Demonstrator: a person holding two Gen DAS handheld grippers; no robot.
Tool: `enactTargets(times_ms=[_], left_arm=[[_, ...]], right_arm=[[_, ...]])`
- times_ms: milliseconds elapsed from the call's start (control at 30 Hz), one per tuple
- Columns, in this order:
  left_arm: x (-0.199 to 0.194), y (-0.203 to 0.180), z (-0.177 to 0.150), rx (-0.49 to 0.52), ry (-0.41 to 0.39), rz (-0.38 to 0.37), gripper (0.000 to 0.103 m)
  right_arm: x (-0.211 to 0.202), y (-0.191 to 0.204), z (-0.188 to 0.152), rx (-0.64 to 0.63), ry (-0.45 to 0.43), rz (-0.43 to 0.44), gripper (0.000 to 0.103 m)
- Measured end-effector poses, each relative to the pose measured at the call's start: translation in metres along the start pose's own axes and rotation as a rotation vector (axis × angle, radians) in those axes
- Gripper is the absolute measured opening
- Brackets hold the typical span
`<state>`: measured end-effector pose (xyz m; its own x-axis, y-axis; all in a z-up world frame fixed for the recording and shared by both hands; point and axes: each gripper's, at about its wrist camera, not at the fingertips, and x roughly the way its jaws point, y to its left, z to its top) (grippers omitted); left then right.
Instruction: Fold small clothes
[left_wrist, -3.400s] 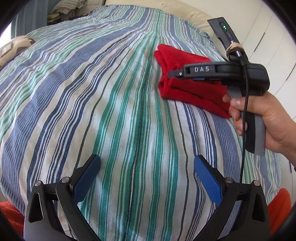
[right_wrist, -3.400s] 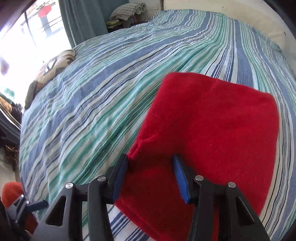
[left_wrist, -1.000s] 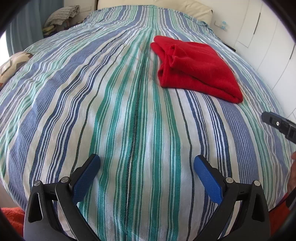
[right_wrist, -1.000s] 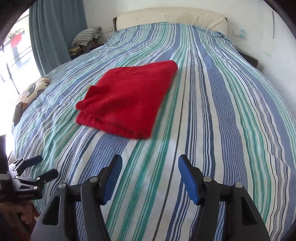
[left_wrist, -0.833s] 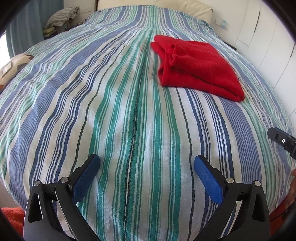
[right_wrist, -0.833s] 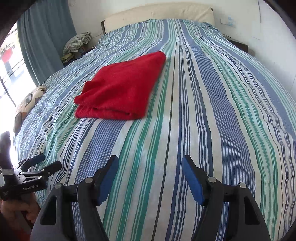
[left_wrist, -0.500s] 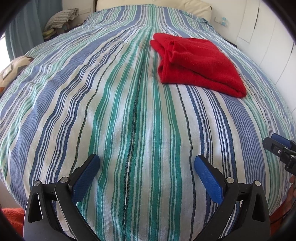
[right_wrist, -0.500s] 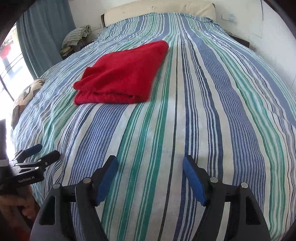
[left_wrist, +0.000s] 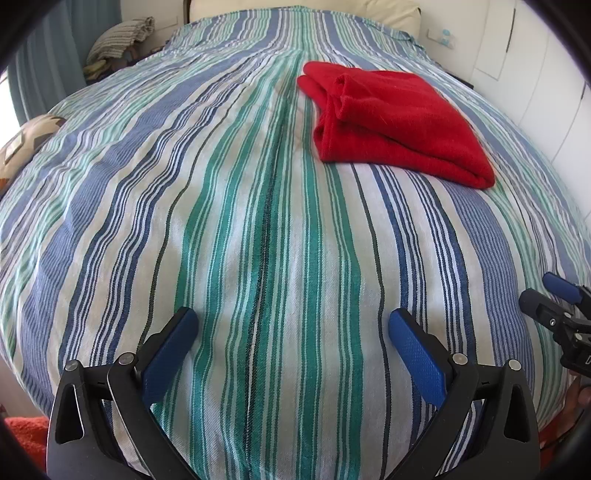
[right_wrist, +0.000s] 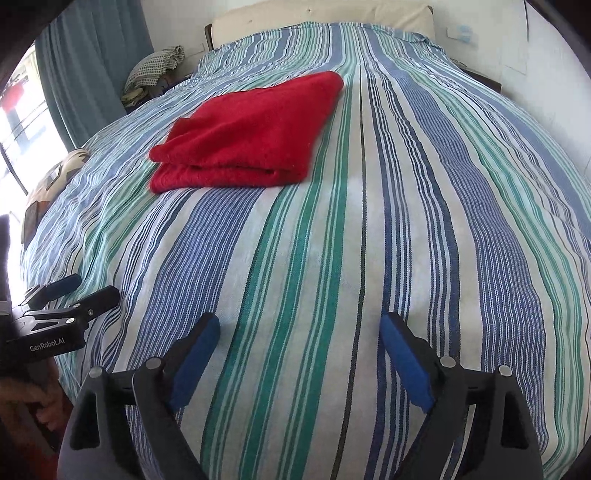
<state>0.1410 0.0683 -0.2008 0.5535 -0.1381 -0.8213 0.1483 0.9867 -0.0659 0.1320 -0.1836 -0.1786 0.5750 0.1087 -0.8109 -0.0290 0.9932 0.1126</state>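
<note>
1. Garment position: the red folded garment (left_wrist: 395, 122) was seen lying on the striped bedspread (left_wrist: 258, 240), well beyond both tongs and toward the headboard (right_wrist: 321, 14) from them.
2. The left tongs (left_wrist: 293, 339) were held wide apart with nothing between the pads; the right tongs (right_wrist: 299, 354) were likewise spread and empty, both well short of the garment.
3. The stack's loose layered edges were judged the main risk: if the garment were nudged or lifted by one layer only, the fold could be pulled open.
4. The bedspread, being soft, could be pinched along with the garment if it were gripped low, and the bundle dragged askew.
5. Orange-red cloth (left_wrist: 22, 432) was glimpsed below the bed edge nearest the tongs; whether it was another item could not be told.
</note>
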Motion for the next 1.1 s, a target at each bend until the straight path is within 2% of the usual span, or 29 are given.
enactTargets(times_ms=[1000, 1100], left_arm=[[-0.0003, -0.0013, -0.0002, 0.003, 0.0, 0.003, 0.102], [-0.0096, 0.0049, 0.0077, -0.007, 0.012, -0.031, 0.1]], right_arm=[[0.0031, 0.0052, -0.0042, -0.015, 0.003, 0.0, 0.097], [0.0034, 0.0058, -0.0031, -0.02, 0.01, 0.0, 0.098]])
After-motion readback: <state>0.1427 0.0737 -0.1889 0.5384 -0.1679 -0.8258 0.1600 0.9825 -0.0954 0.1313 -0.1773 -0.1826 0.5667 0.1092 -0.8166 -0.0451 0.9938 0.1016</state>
